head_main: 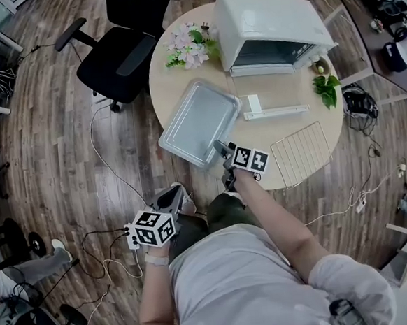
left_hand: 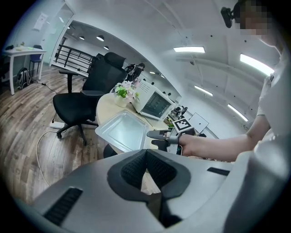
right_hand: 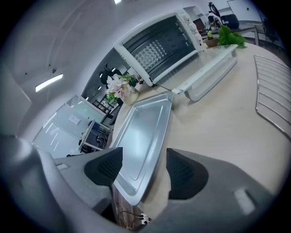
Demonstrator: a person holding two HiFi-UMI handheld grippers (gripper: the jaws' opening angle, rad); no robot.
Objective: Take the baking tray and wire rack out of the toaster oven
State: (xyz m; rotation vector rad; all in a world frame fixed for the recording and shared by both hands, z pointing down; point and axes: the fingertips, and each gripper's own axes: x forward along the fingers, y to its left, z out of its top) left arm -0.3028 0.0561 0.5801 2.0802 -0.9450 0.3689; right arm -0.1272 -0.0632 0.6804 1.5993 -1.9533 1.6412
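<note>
The silver baking tray (head_main: 200,122) lies on the round table (head_main: 260,168), left of centre, its near corner hanging past the table edge. My right gripper (head_main: 222,148) is open at that corner; in the right gripper view the tray (right_hand: 143,132) rim sits between the two pads without either pressing on it. The wire rack (head_main: 301,153) lies flat at the table's right edge. The white toaster oven (head_main: 269,20) stands at the back with its door (head_main: 276,110) folded down. My left gripper (head_main: 177,190) hangs below the table by the person's lap, shut and empty.
A vase of flowers (head_main: 191,46) stands left of the oven and a small green plant (head_main: 327,85) to its right. A black office chair (head_main: 121,56) is beyond the table's left side. Cables run across the wooden floor (head_main: 112,165).
</note>
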